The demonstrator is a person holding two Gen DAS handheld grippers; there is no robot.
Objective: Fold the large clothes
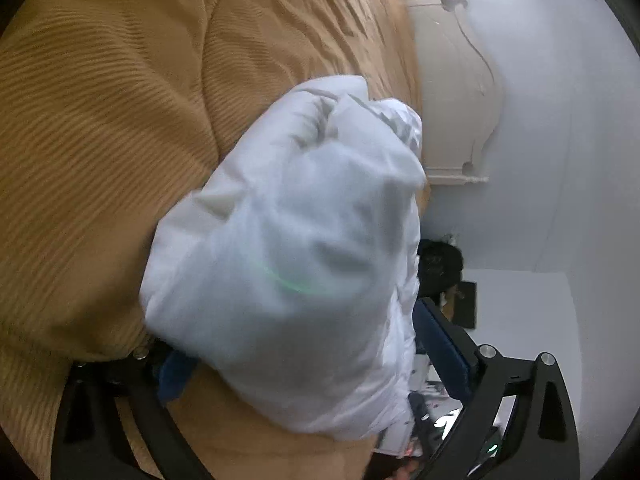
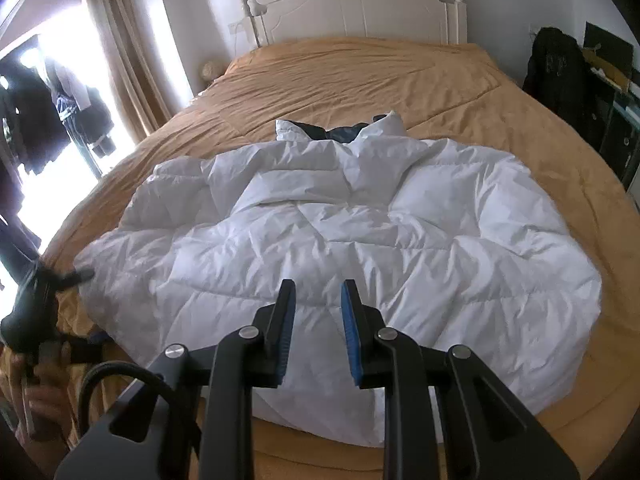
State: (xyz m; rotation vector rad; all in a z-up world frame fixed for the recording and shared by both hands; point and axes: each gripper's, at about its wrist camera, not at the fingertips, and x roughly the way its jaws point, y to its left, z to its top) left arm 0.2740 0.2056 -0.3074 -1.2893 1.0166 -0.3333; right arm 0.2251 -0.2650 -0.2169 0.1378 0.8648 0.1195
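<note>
White puffer jacket (image 2: 340,232) lies spread across the middle of the frame on the bed's tan cover (image 2: 360,76), collar toward the headboard (image 2: 352,4) at top centre. One sleeve looks folded in across the chest; the first fold seems underway.

Left tool (image 1: 316,372) has its jaws wide apart, the padded sleeve end bulging between them, not pinched (blurred, so contact unclear). Right tool (image 2: 318,312) hovers at lower centre above the hem, jaws narrowly parted, gripping nothing.

Next, likely: pinch the other edge and carry it inward.

Black linkage fingers (image 2: 286,320), blue pads (image 2: 351,328), silver pivot screws (image 2: 249,333), black cable (image 2: 100,376)
</note>
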